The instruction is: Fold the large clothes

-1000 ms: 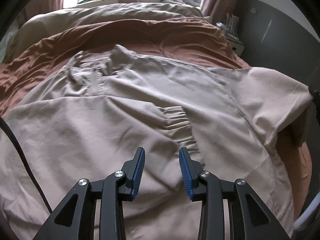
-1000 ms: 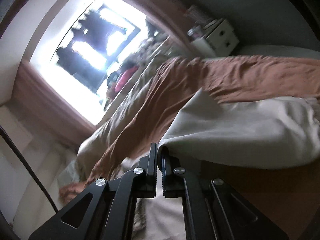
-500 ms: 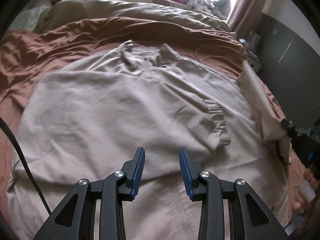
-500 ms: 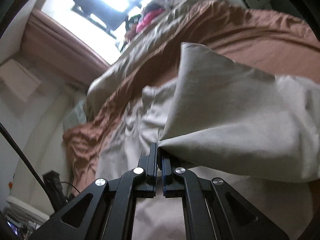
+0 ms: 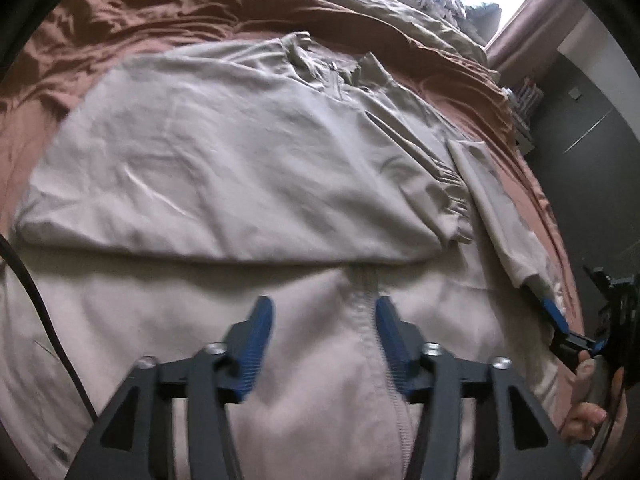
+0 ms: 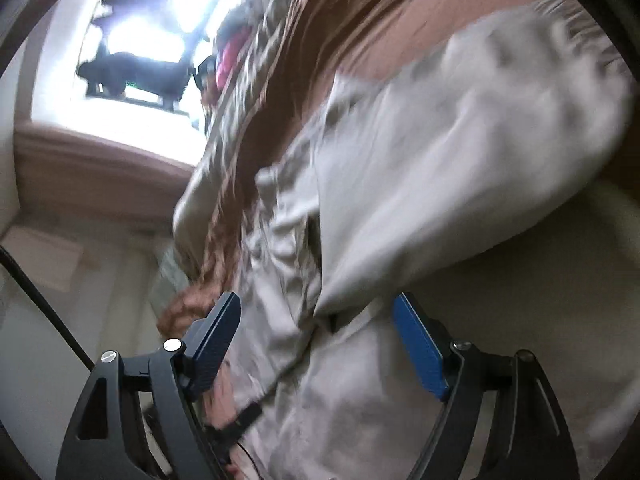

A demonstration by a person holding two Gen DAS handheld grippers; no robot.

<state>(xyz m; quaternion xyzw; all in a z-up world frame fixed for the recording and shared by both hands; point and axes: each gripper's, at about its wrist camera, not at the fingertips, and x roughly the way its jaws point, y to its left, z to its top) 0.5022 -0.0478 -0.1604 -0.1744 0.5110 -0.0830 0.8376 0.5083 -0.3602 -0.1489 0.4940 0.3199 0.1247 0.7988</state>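
Daylight from a blown-out window behind the bed; soft shadows. Right wrist view heavily motion-blurred, left mildly. Fisheye bending and dark vignette at edges.

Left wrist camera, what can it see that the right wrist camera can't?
Only the left wrist view shows the jacket's front zipper, the dark wall, and the person's right hand holding the right gripper. Only the right wrist view shows the bright window and that gripper's jaws spread open. Both show the beige jacket on the rust-brown bedsheet; the left gripper is open too.
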